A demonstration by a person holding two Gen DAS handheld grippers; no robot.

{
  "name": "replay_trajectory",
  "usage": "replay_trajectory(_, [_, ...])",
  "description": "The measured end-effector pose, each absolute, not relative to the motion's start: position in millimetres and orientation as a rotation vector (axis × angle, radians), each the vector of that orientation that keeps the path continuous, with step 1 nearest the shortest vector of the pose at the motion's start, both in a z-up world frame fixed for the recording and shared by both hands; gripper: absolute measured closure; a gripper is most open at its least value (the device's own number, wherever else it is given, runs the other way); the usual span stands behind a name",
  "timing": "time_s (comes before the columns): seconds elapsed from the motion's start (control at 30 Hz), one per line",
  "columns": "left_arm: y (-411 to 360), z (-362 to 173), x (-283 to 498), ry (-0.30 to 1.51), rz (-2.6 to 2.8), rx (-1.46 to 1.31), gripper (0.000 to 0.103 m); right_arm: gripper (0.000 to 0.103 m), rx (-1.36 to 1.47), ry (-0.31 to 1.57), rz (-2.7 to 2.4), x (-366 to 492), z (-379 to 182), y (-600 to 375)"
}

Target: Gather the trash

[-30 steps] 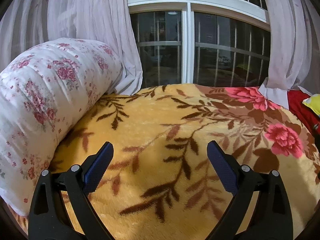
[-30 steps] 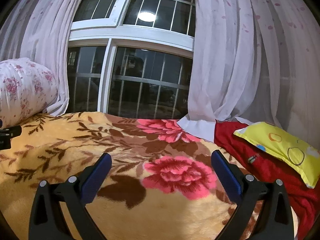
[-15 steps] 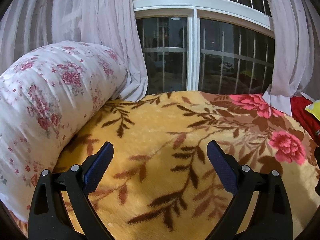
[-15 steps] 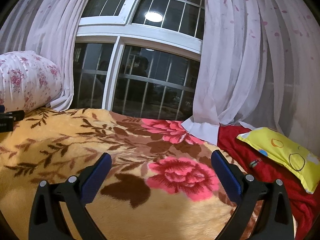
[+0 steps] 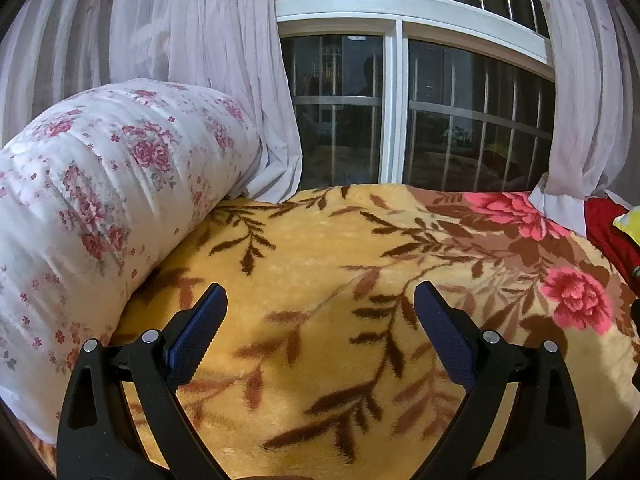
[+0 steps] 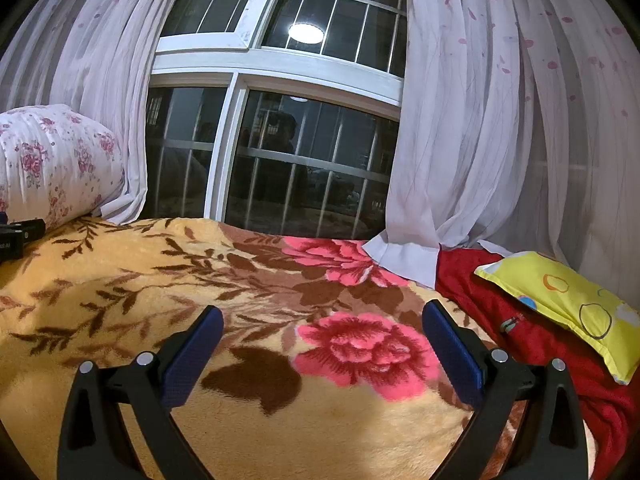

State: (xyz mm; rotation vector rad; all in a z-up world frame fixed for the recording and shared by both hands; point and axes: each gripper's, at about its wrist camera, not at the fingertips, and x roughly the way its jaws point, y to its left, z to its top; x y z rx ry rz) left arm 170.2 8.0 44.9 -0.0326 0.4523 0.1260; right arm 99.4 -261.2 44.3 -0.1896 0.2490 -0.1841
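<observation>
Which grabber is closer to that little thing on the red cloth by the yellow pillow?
Probably the right gripper. It is open and empty, and the small object on the red cloth lies just beside it. The left gripper faces the floral bolster.

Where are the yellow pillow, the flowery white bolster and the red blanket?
yellow pillow [image 6: 568, 300]: right wrist view, middle of its top face.
flowery white bolster [image 5: 120, 200]: left wrist view, its rounded side.
red blanket [image 6: 472, 276]: right wrist view, its near corner.
</observation>
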Motion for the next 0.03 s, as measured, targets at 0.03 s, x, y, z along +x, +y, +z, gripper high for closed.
replay_trajectory(0.03, [9.1,44.4,170.1,0.454,0.128,-0.031,0.011,0.005,-0.189,0.249,-0.184,99.3,44.2,-261.0])
